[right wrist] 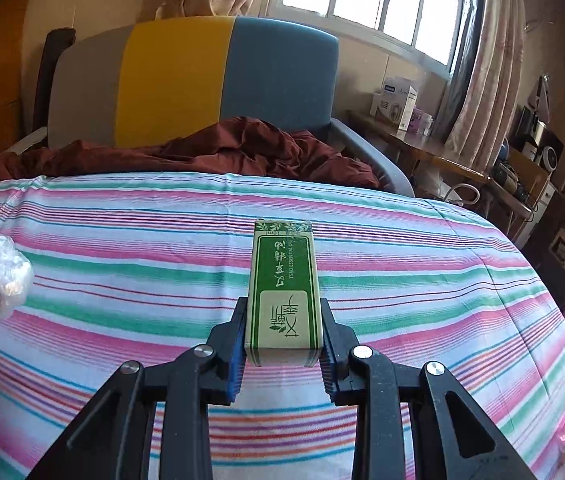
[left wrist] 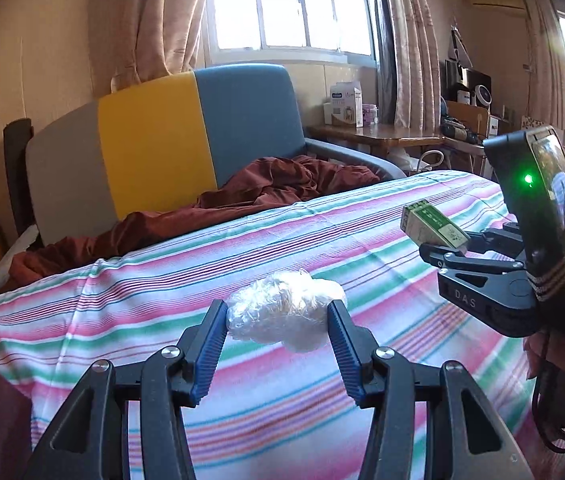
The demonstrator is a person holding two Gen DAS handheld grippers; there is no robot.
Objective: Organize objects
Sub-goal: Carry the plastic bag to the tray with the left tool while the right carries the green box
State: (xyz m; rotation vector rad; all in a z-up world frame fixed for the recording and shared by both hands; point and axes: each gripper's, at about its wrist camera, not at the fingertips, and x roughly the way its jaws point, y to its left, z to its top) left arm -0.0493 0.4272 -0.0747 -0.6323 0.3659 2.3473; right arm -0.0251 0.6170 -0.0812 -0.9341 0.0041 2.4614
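Items in transit over striped bed (right wrist: 402, 240): green box (right wrist: 284, 292), centre frame, pinched at its near end by right tongs (right wrist: 284, 334); plastic wad (left wrist: 284, 312) pinched between left tongs (left wrist: 278, 326). Handling: keep both grips firm and level; wad looks crushable, box sticks out far ahead.

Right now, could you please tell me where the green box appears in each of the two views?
Left wrist view: green box at the right edge, held in the right tongs.
Right wrist view: green box at centre, clamped between the tongs.
Shared landmark: the yellow and blue chair behind the striped sheet.
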